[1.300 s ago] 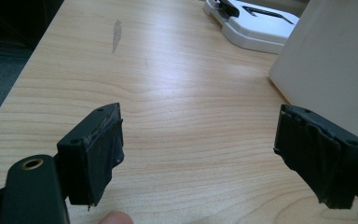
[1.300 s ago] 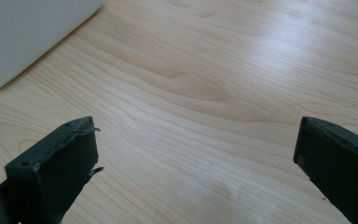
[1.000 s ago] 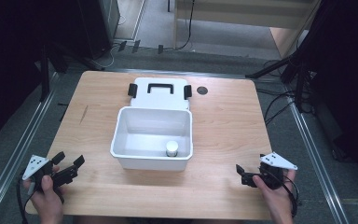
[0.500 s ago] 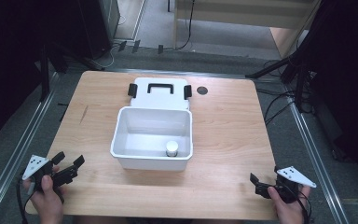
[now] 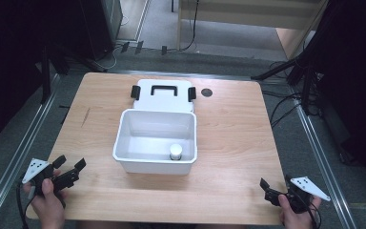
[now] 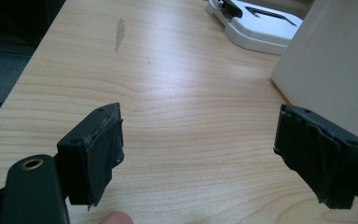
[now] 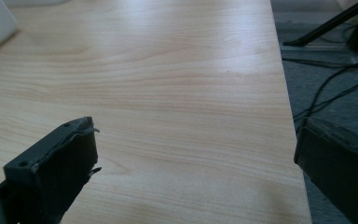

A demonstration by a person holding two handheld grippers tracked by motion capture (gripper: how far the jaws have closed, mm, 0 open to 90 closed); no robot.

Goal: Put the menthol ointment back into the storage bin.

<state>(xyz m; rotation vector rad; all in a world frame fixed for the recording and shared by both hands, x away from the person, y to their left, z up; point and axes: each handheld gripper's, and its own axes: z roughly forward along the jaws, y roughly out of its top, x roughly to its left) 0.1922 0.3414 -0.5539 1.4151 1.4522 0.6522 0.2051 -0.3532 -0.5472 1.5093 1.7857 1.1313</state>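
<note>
Inside the white bin (image 5: 138, 157) stands one small jar (image 5: 176, 151) (lid (image 5: 163, 93) behind).

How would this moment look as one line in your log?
left gripper: open, empty | right gripper: open, empty | bin: open, jar inside | lid: behind bin

left gripper (image 5: 70, 166) fingers spread, right gripper (image 5: 275, 182) fingers spread, both empty

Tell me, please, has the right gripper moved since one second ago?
Yes. In the high view the right gripper has drawn back toward the person and outward, away from the white bin, close to the table's near right corner.
</note>
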